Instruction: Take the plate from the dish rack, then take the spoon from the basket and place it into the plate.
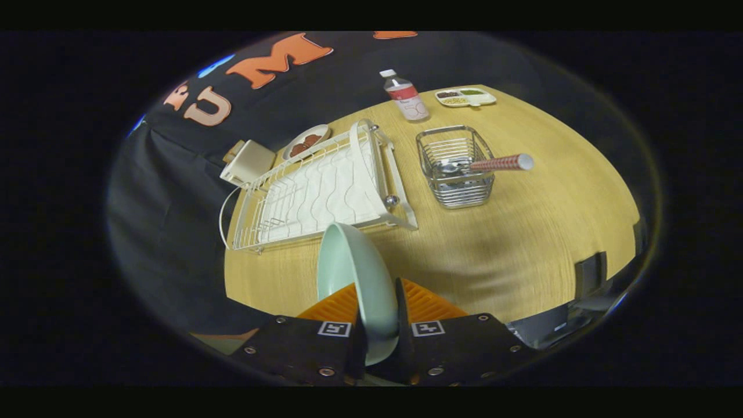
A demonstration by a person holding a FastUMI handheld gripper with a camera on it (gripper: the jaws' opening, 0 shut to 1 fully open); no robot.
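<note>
The claw point(380, 325) clamps the pale green plate point(354, 278) on edge between both fingers, above the wooden bench point(522, 232). Beyond it lies the white dish rack point(313, 186). The spoon point(499, 163) rests in the wire basket point(455, 168), handle projecting over the rim.

Place: a staged recording booth dressed as a kitchen corner, not a lived-in home.
Backdrop: black cloth wall point(174, 191) hangs right behind the table, draped in folds.
Surface: round light-wood table point(522, 232) bearing all the props.
Kitchen signs: white wire dish rack point(313, 188) on a drip tray; chrome wire basket point(455, 168) holding a spoon point(500, 163) with a red patterned handle.
Food props: small plate of brown food point(306, 142) behind the rack; divided snack tray point(465, 96); bottle with red label point(405, 96).
Rig sign: gripper point(380, 325) with square printed markers, its fingers clamped on a pale green plate point(354, 273) held edge-up over the table.
</note>
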